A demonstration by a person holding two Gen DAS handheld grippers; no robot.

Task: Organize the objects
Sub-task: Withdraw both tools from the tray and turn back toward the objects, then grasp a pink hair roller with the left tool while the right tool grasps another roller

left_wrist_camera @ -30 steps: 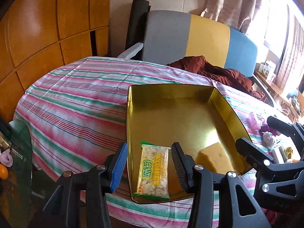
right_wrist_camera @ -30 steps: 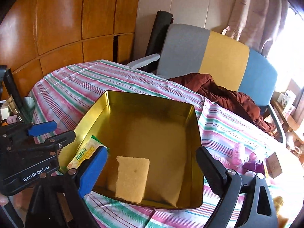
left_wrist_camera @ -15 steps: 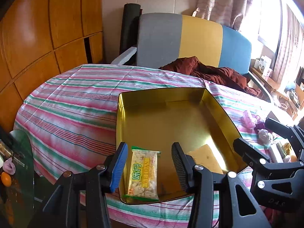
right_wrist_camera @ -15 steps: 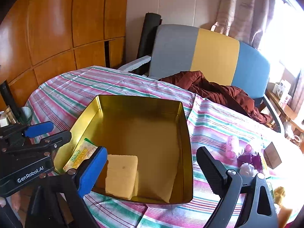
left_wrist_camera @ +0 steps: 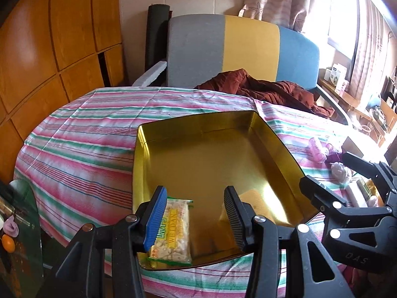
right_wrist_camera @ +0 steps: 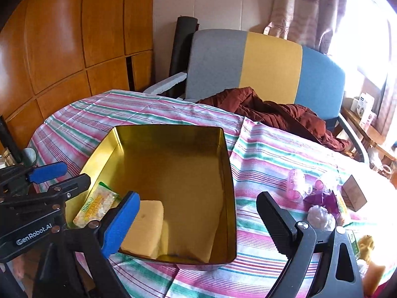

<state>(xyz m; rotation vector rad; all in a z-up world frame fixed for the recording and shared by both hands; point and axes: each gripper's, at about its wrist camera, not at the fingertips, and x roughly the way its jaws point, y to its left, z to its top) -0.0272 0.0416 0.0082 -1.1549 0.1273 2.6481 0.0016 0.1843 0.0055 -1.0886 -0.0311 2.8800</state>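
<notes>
**Gold tin half-filled, loose bits wait to its right**

The gold-coloured rectangular metal tin (right_wrist_camera: 173, 173) sits open on the table with the pink, green and white striped cloth (right_wrist_camera: 260, 154), near the front edge. It looks stiff and smooth-walled, probably light, and likely to slide on the cloth if nudged; its thin rim is the place to pinch it.

Inside lie two things, both at the near end: one pale yellow rectangular sponge block (right_wrist_camera: 144, 226), which should be soft, squashy and very light, best taken across its short sides; and one clear crinkly snack packet with green edges and yellow lettering (left_wrist_camera: 173, 228), light and slippery, its contents probably brittle, so a gentle hold on the sealed edge suits it.

Outside the tin, to its right on the cloth, sits a small huddle: one brown cardboard box (right_wrist_camera: 353, 196), a purple wrapper (right_wrist_camera: 322, 198), a pink plastic bundle (right_wrist_camera: 296, 183) and one pale crumpled ball (right_wrist_camera: 320, 214). Further pieces at the edge are too blurred to count.

The left gripper (left_wrist_camera: 194, 213) hangs over the packet, spread and empty. The right gripper (right_wrist_camera: 196, 219) is spread wider, also empty, above the tin's near right corner.
</notes>
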